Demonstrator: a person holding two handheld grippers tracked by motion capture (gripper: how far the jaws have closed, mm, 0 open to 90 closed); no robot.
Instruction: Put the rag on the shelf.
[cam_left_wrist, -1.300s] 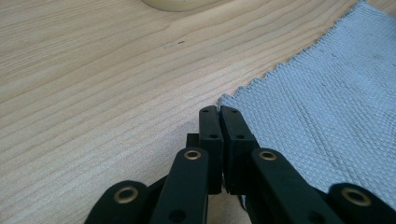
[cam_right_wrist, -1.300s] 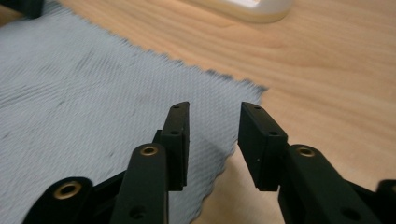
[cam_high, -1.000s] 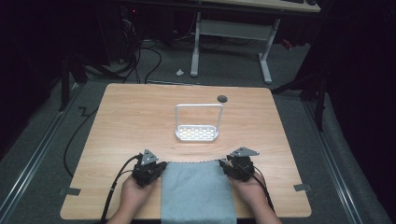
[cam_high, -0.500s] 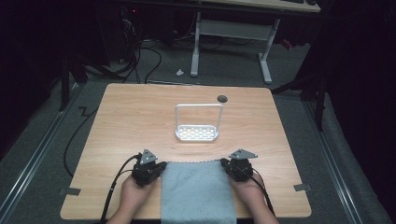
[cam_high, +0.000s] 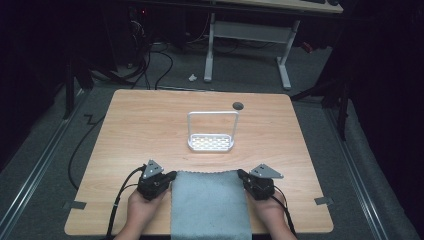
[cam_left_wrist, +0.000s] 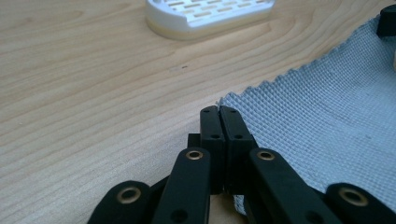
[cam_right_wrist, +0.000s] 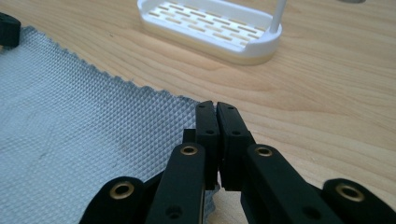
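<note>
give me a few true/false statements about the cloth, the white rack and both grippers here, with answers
1. The grey cloth lies flat at the near edge of the table. True.
2. The white rack stands on the cloth. False: it stands on bare wood beyond the cloth, apart from it.
3. The left gripper has its jaws closed at a far corner of the cloth. True.
4. The right gripper is wide open above the rack. False: its jaws are closed at the cloth's other far corner.
5. The rack holds a cup. False: it is empty.
</note>
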